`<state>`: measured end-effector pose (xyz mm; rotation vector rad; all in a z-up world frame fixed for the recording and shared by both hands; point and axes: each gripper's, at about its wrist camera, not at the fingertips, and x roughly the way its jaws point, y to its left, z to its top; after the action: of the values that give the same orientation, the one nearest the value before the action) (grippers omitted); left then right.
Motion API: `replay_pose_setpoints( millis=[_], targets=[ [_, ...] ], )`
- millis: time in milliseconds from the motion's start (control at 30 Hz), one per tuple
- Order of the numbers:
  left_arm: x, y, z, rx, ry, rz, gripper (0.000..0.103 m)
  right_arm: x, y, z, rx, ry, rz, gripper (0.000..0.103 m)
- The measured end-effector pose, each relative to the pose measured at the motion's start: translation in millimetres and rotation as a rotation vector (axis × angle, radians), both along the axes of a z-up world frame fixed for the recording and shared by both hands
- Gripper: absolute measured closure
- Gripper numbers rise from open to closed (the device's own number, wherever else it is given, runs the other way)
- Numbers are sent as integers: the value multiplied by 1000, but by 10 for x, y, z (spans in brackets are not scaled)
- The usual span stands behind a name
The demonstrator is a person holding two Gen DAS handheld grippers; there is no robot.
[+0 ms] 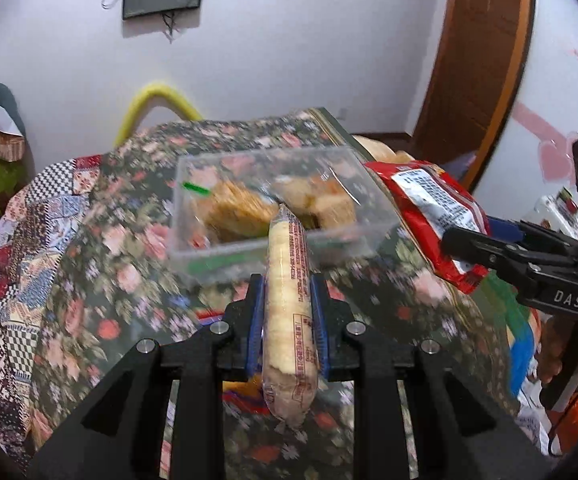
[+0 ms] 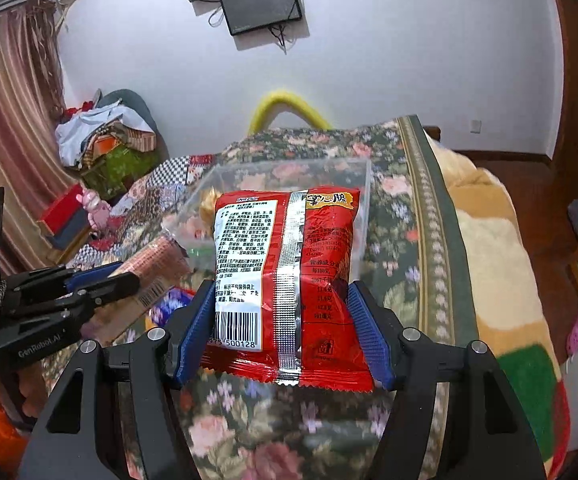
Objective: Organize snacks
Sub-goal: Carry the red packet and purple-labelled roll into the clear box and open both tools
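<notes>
Above the floral bedspread (image 1: 89, 264), two snacks are held aloft in front of a clear plastic container (image 1: 277, 208) that already carries several wrapped cakes or biscuits. The left tongs (image 1: 287, 316) are clenched on a slim biscuit roll (image 1: 289, 280), gripped about its middle between the blue pads (image 1: 255, 332) so that its far tip is aimed over the container's near wall; this lengthwise hold seems chosen so the roll can be slid in end first. The right tongs (image 2: 281, 328) are closed part-way on a red snack packet (image 2: 289, 264), pinched across its lower half with the printed back and barcode facing the camera, its top edge tilted toward the container's right side. Both items appear to be lined up for dropping into the same container, which is set on the bed near the bedspread's far edge. A crowded entry is a risk, since the two pairs of tongs are near each other.
</notes>
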<state>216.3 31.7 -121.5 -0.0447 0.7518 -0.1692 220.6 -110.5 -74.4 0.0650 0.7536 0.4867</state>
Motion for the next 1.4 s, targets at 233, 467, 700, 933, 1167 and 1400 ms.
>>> replay_pose_setpoints(
  millis=[233, 467, 700, 933, 1167, 1400],
  targets=[
    [412, 246, 109, 26, -45, 80, 81, 247, 117, 98, 7, -46, -2, 40],
    [854, 467, 49, 18, -43, 132, 81, 584, 219, 62, -3, -44, -16, 40],
    [1307, 555, -127, 29, -22, 147, 81, 982, 228, -106, -22, 4, -45, 40],
    [1601, 556, -319, 24, 7, 153, 81, 1204, 256, -262, -31, 66, -43, 40],
    [1629, 497, -421, 49, 14, 149, 81, 1311, 260, -350, -53, 104, -48, 40],
    [1539, 458, -402, 65, 29, 136, 77, 1302, 212, -319, -55, 108, -49, 39]
  ],
)
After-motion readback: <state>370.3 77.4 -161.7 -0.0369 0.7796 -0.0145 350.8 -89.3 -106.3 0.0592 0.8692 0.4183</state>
